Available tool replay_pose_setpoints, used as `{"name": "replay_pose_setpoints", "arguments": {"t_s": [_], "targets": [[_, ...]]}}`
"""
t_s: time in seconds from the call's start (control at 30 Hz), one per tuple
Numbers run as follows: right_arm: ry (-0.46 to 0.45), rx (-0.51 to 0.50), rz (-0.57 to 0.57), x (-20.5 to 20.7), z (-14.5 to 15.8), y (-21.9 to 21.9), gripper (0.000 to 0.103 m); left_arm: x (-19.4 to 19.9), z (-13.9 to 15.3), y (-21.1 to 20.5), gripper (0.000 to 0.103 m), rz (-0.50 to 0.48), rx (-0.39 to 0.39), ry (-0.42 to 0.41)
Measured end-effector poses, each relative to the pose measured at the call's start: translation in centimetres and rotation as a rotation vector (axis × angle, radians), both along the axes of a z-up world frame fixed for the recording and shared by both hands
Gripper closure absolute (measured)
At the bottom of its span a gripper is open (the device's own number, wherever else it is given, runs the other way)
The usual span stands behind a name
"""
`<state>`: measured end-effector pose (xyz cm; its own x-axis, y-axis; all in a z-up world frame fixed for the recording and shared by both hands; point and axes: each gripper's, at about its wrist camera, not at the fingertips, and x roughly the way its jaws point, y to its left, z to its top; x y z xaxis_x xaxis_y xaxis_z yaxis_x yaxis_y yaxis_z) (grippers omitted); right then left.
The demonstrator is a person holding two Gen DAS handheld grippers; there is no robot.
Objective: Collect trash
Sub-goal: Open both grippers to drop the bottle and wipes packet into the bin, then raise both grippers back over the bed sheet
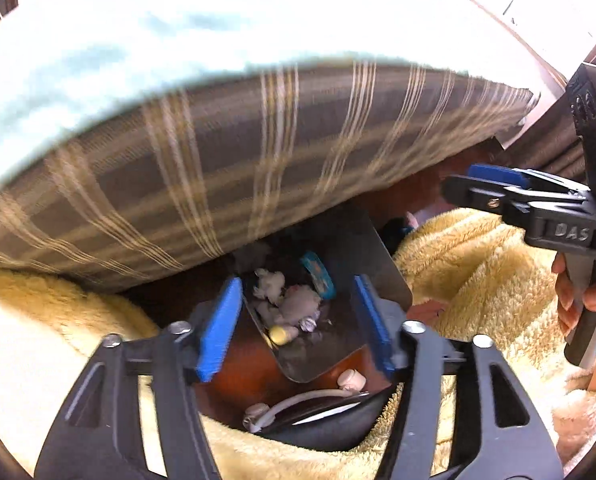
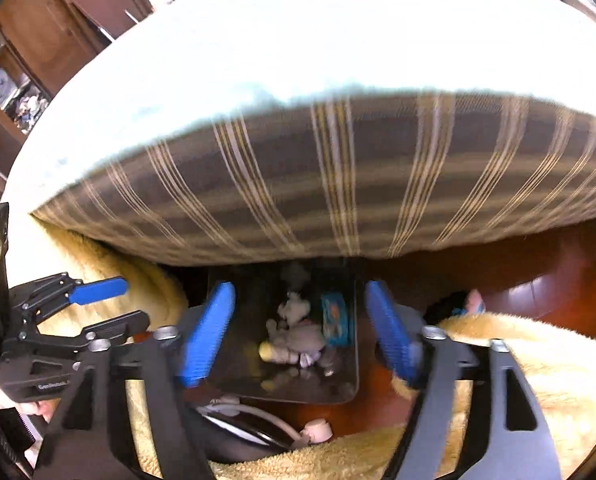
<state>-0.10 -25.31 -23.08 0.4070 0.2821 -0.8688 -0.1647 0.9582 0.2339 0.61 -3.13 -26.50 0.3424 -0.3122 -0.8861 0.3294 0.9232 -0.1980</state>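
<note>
A shiny metal tray [image 1: 338, 344] [image 2: 234, 364] lies on the wooden floor at the foot of a bed. On it sit crumpled white and grey tissues [image 1: 294, 300] [image 2: 298, 332], a blue wrapper [image 1: 318, 276] [image 2: 336, 318] and a small yellow piece [image 1: 280, 334] [image 2: 268, 350]. My left gripper [image 1: 294, 328] is open and empty, its blue pads either side of the tray. My right gripper [image 2: 298, 332] is open and empty above the same tray. The right gripper also shows at the right of the left wrist view [image 1: 494, 188], the left gripper at the left of the right wrist view [image 2: 110, 308].
A striped grey mattress side [image 1: 258, 152] [image 2: 338, 184] with pale bedding overhangs the tray. Fluffy yellow rugs [image 1: 478, 264] [image 2: 518, 360] lie left and right. A dark object with a white cable and plugs [image 1: 310, 400] [image 2: 258, 416] lies just in front of the tray.
</note>
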Motion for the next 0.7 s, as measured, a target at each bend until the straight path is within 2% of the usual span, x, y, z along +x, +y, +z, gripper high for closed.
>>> {"name": "replay_pose_setpoints", "arguments": {"t_s": [0.1, 0.27, 0.37, 0.53, 0.7], "targets": [[-0.082, 0.007, -0.020, 0.2, 3.3, -0.8, 0.014, -0.3, 2.6, 0.5, 0.026, 0.008, 0.006, -0.071], [-0.215, 0.005, -0.044, 1.0, 8.7, -1.9, 0.012, 0.2, 7.4, 2.0, 0.018, 0.039, -0.001, -0.193], [-0.267, -0.012, -0.043, 2.2, 10.9, -1.8, 0.011, 0.9, 9.9, 2.5, 0.016, 0.047, 0.011, -0.258], [-0.318, -0.028, -0.031, 5.2, 13.1, -0.9, 0.011, 3.7, 12.6, 3.3, 0.015, 0.078, 0.030, -0.315], [-0.310, -0.012, -0.019, 8.5, 12.8, 0.1, 0.011, 7.3, 13.6, 4.5, 0.014, 0.111, 0.020, -0.324]]}}
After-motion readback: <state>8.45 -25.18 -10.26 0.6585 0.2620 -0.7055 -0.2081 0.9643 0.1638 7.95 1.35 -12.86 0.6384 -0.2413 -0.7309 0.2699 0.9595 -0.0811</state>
